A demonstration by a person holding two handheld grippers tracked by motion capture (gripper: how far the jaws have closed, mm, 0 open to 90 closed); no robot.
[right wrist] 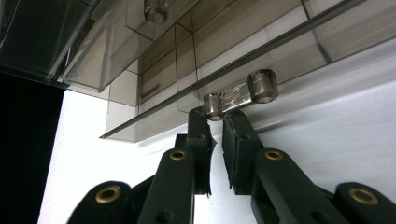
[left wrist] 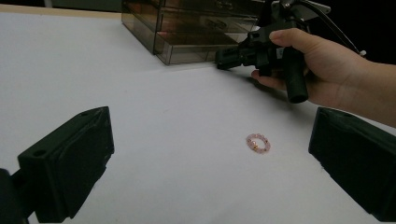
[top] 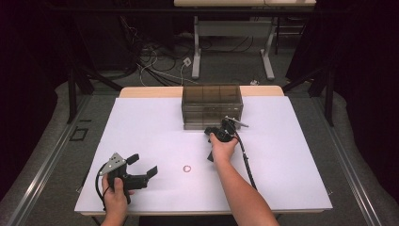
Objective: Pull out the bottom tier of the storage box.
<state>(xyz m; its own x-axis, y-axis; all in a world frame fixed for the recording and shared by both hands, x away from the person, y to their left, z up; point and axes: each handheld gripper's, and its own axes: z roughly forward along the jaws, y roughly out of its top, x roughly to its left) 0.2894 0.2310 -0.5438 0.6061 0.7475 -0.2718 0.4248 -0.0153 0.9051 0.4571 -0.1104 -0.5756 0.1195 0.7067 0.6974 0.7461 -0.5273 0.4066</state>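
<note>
A smoky clear drawer box [top: 211, 101] stands at the back of the white table [top: 141, 122]. My right gripper [top: 210, 130] reaches to its bottom front. In the right gripper view its jaws [right wrist: 215, 119] are drawn close together at one end of the clear bar handle [right wrist: 240, 95] of the lowest drawer, pinching it. A small pink bead ring [top: 187, 168] lies loose on the table between the two hands. My left gripper [top: 142, 165] rests near the front left, open and holding nothing, and the ring [left wrist: 258, 143] lies ahead of its jaws.
The box [left wrist: 187, 28] has several stacked drawers, all looking closed. The right gripper's black cable [top: 247, 162] trails back along the forearm. Beyond the table's far edge are a floor with loose cables [top: 155, 66] and a desk's legs [top: 196, 56].
</note>
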